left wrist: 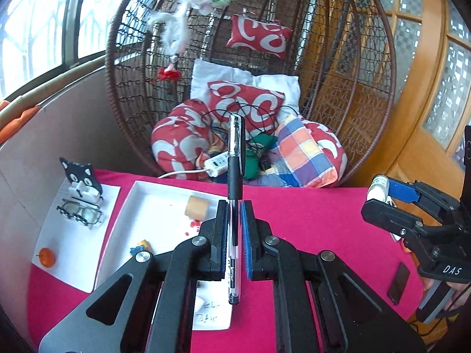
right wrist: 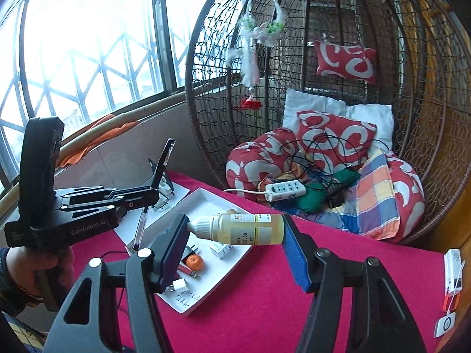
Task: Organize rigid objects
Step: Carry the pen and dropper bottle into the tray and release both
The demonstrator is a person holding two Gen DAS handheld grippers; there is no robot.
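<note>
Left gripper (left wrist: 234, 217): clamped tight on a black pen (left wrist: 234, 176), which stands lengthwise between the jaws with its capped end pointing away; the pen is lifted clear of the table (left wrist: 309, 220).

Right gripper (right wrist: 235, 229): closed end to end on a small bottle (right wrist: 244, 229) of yellowish liquid, white cap against the left pad, base against the blue right pad; it is held in the air above the tray's right edge.

Tray (right wrist: 206, 197): white and shallow, toward the table's left side. It already holds a tangerine (right wrist: 195, 261), a white plug (right wrist: 180, 285), a small white box (right wrist: 220, 250), a red lighter-like item (right wrist: 187, 271) and a tan roll (left wrist: 197, 207).

White sheet (left wrist: 73, 253): at the table's left edge, carrying glasses (left wrist: 81, 213), a cat-shaped stand (left wrist: 81, 181) and a second tangerine (left wrist: 47, 257).

Done, judging by the layout: several items gathered in the tray; pen and bottle picked up.

Left to do: pen and bottle not yet set down, most likely bound for the tray. Still loose near the table's right edge are a dark flat piece (left wrist: 399, 284), a white device with an orange part (right wrist: 453, 276) and a small round-marked tag (right wrist: 445, 325).

Progress: mid-task, roughly.
</note>
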